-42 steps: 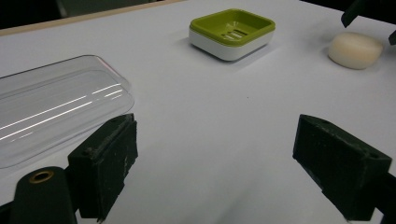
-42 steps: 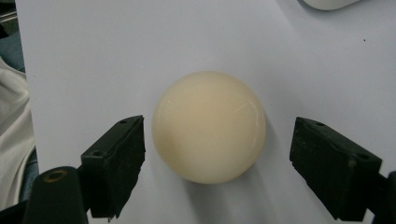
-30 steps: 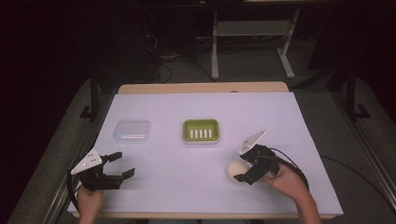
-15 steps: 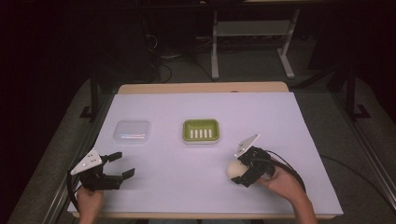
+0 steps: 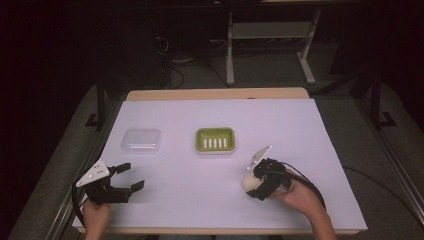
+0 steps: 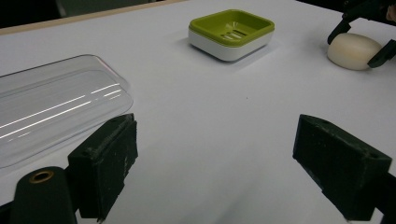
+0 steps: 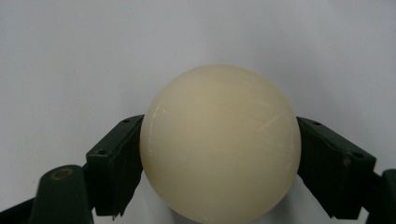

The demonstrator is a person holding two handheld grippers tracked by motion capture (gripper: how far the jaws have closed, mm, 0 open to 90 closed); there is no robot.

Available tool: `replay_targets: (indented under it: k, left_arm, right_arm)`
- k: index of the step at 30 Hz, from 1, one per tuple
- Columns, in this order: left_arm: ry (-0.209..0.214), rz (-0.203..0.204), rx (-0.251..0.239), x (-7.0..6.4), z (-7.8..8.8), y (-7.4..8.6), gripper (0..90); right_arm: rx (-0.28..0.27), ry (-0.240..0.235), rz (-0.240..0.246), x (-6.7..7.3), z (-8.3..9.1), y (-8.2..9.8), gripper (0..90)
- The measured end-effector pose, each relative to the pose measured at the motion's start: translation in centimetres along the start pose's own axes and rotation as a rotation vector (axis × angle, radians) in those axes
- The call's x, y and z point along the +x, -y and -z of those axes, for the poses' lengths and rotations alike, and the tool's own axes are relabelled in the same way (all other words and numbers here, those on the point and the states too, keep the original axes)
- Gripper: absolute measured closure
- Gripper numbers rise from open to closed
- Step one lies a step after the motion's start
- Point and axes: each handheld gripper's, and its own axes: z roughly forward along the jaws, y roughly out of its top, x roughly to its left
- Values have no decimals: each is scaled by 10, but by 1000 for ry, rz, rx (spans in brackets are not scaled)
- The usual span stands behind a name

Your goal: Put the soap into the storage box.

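Judging by its look, the soap bar (image 7: 219,144) should be a light, stiff lump, firm enough not to give under the jaws, yet smooth and rounded, so I would expect it to want to squirt out if pinched off-centre or too near an end. The safest hold seems to be the one it has: across its widest middle, one jaw on each flank, as the right gripper view shows, with the pads touching both sides.

The bar is a pale cream oval, matt, with a few faint scuffs on its rounded face and no edges or printing that I can make out. From above it sits on the white table (image 5: 310,130) at about five o'clock from the green soap dish (image 5: 215,140), well apart from it, toward the near right part of the sheet. The right gripper (image 5: 256,180) is clamped on it; whether the bar rests on the table or has just cleared it, I cannot tell.

The left gripper (image 5: 129,176) hangs at the near left, at roughly seven o'clock from the dish, its jaws spread wide with nothing between them. The clear plastic lid (image 5: 142,140) lies just beyond it at twelve o'clock, level with the dish and at its nine o'clock.

The dish has a slotted green insert in a white base, which looks a fitting seat for the bar.
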Motion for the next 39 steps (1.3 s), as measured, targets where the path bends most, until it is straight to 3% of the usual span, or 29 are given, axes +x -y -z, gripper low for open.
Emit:
replay_targets:
  k: [12,15,24,33,39]
  left_arm:
    - [-12,11,-7,3,2,2,132]
    - [-15,14,-7,3,2,2,132]
    - [-19,10,-10,2,3,2,132]
    - [-29,16,-20,3,3,3,132]
    - [-32,15,-25,3,4,3,132]
  right_arm:
    - [15,1,10,0,1,-3,226]
    - [-11,-23,4,-2,4,-5,226]
    - [-60,-63,24,-10,21,-27,226]
    - [-52,-78,36,-20,20,-44,226]
    - [-76,-101,43,-24,22,-50,227]
